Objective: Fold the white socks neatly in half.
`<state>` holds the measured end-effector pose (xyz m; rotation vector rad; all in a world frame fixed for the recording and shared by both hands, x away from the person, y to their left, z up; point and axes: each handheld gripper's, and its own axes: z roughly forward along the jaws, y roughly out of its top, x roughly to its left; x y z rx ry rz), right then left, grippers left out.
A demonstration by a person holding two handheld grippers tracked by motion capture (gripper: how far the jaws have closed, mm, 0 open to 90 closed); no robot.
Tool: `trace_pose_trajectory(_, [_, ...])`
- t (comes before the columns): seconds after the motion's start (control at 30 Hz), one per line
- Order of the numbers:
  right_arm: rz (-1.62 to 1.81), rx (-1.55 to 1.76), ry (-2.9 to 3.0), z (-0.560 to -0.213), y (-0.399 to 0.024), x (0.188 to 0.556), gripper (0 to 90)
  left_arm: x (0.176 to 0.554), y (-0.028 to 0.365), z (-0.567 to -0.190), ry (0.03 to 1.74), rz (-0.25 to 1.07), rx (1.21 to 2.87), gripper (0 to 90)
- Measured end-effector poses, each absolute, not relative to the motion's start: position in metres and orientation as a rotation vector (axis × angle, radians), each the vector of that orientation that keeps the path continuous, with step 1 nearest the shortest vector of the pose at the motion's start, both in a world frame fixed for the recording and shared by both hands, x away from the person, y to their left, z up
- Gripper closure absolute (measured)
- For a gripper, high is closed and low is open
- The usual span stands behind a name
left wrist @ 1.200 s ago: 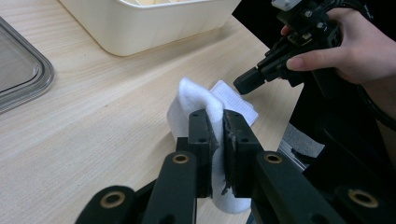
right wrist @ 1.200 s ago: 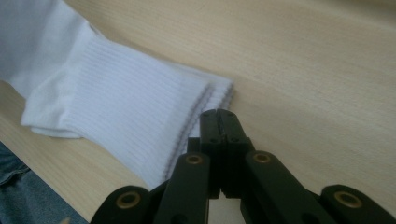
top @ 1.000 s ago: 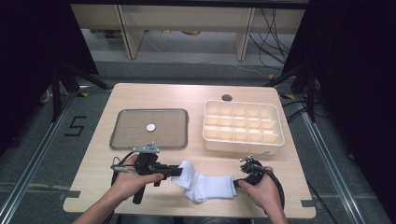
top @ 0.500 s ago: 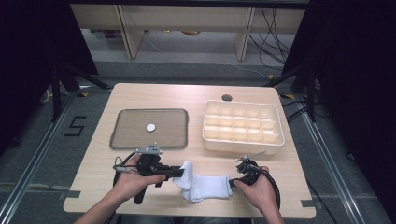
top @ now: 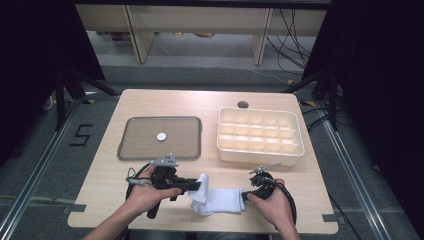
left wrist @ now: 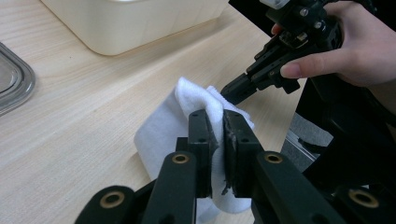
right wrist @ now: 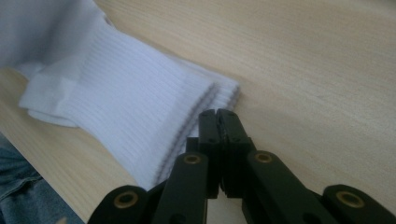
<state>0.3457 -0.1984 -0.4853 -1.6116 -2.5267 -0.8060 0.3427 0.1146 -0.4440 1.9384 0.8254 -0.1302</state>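
— Where the sock [top: 220, 199] lies, near the table's [top: 260, 100] front edge, what grips it?

— Its lifted, folded end is pinched between the closed jaws of the left gripper [left wrist: 215, 135]; fabric shows on both sides of them.

— And the right gripper [right wrist: 218, 122]?

— Jaws pressed together at the ribbed cuff, on the sock's other end. Whether cloth sits between them I cannot tell from here.

— Hands?

— Left hand [top: 145, 192] and right hand [top: 272, 207] each hold a gripper, either side of the sock.

— Beyond that?

— A tray [top: 131, 150] with a small white disc [top: 161, 136] on it, left rear; a compartmented cream bin [top: 260, 131], right rear. Both well apart from the sock.
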Motion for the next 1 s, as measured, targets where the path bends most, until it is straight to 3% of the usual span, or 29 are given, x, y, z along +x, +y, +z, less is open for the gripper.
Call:
trace_pose_trajectory(0.6, [-0.864,-1.591,-2.520,-0.489,-0.190,0.342,87.6,0.345,0.105,-0.449,0.832,-0.149,1.965,82.0])
trace_pose_trajectory(1.0, [-0.933,-1.514,-2.532,-0.474,-0.181,0.334,87.0,0.344,0.101,-0.451,0.835,-0.142,1.983,82.0])
